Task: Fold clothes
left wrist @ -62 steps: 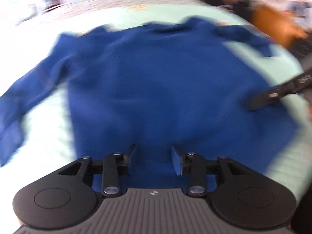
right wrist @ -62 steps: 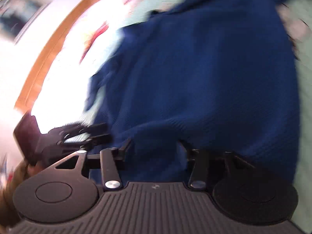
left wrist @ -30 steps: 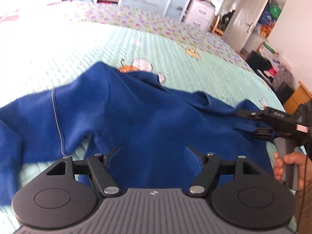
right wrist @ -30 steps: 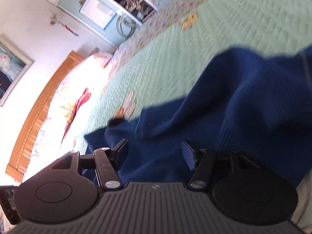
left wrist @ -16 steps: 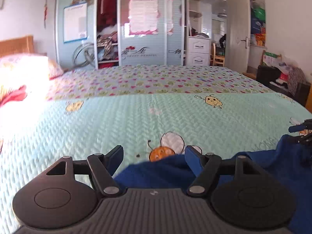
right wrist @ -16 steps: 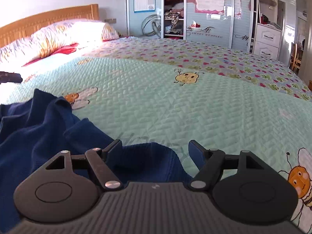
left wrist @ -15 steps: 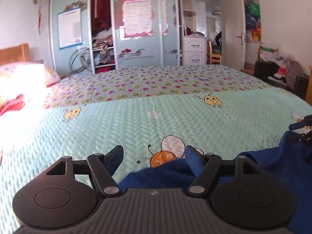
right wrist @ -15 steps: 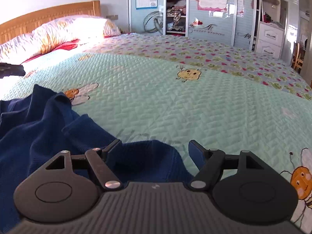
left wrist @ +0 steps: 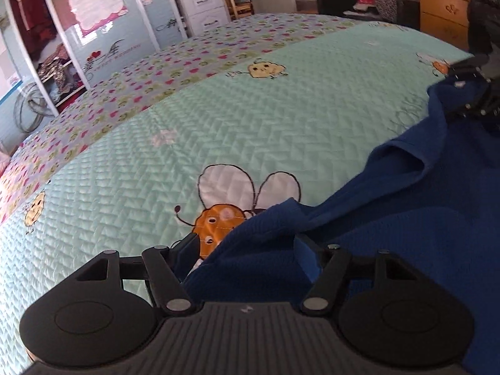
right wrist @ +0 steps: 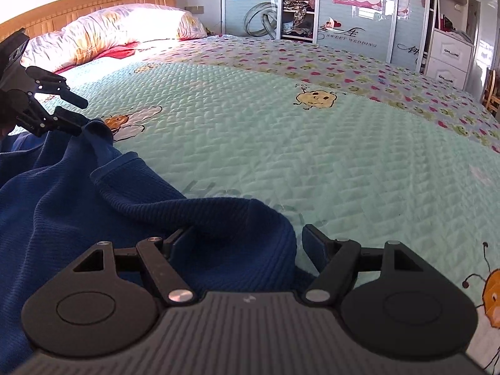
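Left wrist view: left gripper (left wrist: 247,251) over top edge of soft blue knit sweater (left wrist: 406,218) on green quilted bedspread (left wrist: 250,118); jaws closing, cloth between them, not pinched

Right wrist view: right gripper (right wrist: 239,239) apart over other corner, ready to grab for fold

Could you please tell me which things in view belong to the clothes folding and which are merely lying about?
Belongs to the job:
blue sweater
left gripper
right gripper
green bedspread, the folding surface

Just lying about:
pillow
wardrobe clutter
white drawers
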Action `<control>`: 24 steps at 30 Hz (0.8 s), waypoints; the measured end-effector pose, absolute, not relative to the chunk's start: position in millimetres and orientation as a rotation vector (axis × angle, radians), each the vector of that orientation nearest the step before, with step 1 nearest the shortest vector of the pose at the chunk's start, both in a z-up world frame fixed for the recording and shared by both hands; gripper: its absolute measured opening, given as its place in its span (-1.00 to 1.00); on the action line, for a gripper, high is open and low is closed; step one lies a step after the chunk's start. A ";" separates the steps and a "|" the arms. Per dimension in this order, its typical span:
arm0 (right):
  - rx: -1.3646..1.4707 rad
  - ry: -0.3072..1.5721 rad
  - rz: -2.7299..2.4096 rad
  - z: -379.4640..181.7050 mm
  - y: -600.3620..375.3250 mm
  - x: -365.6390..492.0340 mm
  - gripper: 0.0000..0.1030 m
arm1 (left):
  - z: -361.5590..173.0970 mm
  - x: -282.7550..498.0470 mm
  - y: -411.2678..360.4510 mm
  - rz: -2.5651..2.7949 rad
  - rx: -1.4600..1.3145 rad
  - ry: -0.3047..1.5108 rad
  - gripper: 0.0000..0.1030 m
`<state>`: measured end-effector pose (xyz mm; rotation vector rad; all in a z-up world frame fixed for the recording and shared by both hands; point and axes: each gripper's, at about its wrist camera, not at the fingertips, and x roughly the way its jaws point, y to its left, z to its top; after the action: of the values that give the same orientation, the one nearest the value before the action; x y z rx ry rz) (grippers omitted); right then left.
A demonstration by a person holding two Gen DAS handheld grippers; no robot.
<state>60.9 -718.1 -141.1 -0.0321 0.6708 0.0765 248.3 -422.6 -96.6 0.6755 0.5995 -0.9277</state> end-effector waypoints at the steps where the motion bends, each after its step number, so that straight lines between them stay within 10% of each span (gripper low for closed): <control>1: -0.044 0.672 0.081 -139.5 -717.6 62.7 0.46 | -98.7 246.2 -425.0 -0.933 0.699 0.597 0.34; 4: -0.056 0.687 0.103 -137.3 -715.4 66.6 0.43 | -104.9 244.9 -432.8 -0.933 0.745 0.595 0.34; 10: -0.040 0.707 0.064 -142.9 -705.9 65.4 -0.40 | -112.2 243.0 -447.6 -0.944 0.771 0.589 0.21; 12: -0.043 0.694 0.043 -144.4 -701.4 60.8 -0.65 | -112.3 240.8 -450.4 -0.935 0.767 0.574 -0.65; 14: -0.047 0.681 0.022 -145.6 -696.9 56.2 -0.80 | -108.2 238.8 -452.3 -0.898 0.748 0.543 -0.87; 24: 0.130 0.551 -0.161 -121.7 -720.2 63.6 -0.84 | -85.2 292.3 -481.5 -0.657 0.699 0.460 -1.00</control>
<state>63.6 -720.2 -121.7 0.1298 0.5509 -0.1606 292.3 -481.5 -85.2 0.6986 0.4602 -0.6570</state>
